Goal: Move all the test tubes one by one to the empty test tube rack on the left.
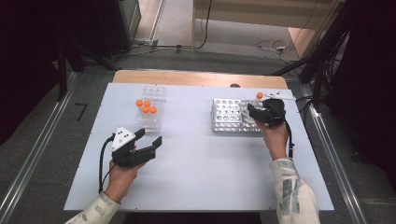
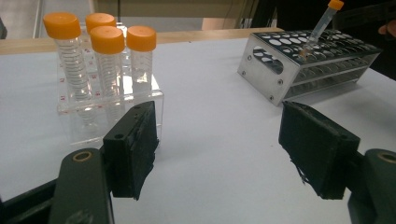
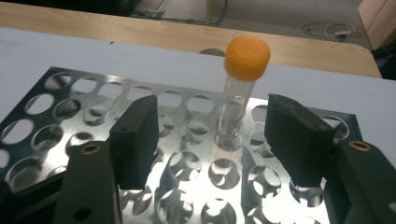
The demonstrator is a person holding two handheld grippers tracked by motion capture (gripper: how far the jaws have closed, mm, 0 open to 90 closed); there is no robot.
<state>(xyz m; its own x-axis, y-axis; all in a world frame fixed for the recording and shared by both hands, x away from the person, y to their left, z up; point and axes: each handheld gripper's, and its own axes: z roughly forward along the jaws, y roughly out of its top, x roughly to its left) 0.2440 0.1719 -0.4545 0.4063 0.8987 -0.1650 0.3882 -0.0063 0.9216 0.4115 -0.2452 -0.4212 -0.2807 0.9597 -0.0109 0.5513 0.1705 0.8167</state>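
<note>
Tubes with orange caps [image 1: 145, 106] stand in a clear rack [image 1: 148, 122] toward the desk's [image 1: 201, 163] far left, just beyond the left gripper [image 1: 150, 138], whose jaws stand wide with nothing between them. Over the metal rack [image 1: 231, 116] near the far right edge, the right gripper [image 3: 210, 135] has wide jaws either side of one orange-capped tube [image 3: 240, 88] seated in a hole, pads clear of it.

A wide bare stretch of worktop [image 1: 196, 154] lies between the clear rack [image 1: 149, 122] and the metal rack [image 1: 231, 116], open for a hand to cross. Four orange-capped tubes [image 2: 100, 60] rise above the clear rack, blocking low passes there. On the metal rack a single tube [image 3: 238, 93] stands in one hole, with open holes all around it.
</note>
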